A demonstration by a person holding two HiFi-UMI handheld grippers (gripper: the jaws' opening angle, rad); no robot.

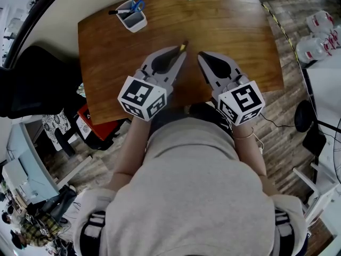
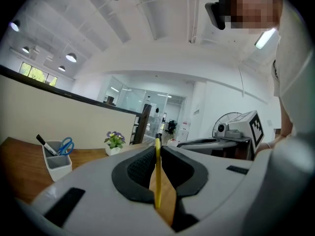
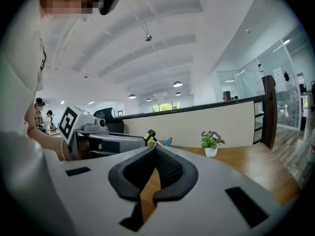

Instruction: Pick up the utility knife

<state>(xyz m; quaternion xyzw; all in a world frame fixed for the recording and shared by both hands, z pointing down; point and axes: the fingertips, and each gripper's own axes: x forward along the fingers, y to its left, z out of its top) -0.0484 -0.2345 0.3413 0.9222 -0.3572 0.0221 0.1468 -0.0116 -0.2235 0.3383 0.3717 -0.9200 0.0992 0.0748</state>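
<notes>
**Fig. 1. Knife seated in my left tool, seen from the head and along both sets of jaws.**

My left gripper [image 2: 157,145] is pinching the utility knife [image 2: 157,177]. The yellow body stands on edge as 1 thin strip between the 2 dark pads, which press on its flat sides.

The knife's long axis runs along the line the gripper points, away from me toward the far edge of the table [image 1: 240,41]. In the head view its dark-and-yellow end pokes out just beyond the fingertips. There is therefore no gap between thing and tool: the knife lies inside the left jaws, and my left hand is the one that has it.

My right gripper [image 3: 154,149] is pressed together at the tips with nothing between them. Only the table's wood shows through the opening behind the pads.

The 2 grippers sit side by side over the near half of the table, tips angled inward toward each other, both pointing nearly level with a slight downward tilt.

The knife appears clear of the wood, though I cannot tell by how much. I judge the pick-up essentially made. What remains depends on keeping the pinch square on the flat sides so the knife does not pivot on its edge.
</notes>
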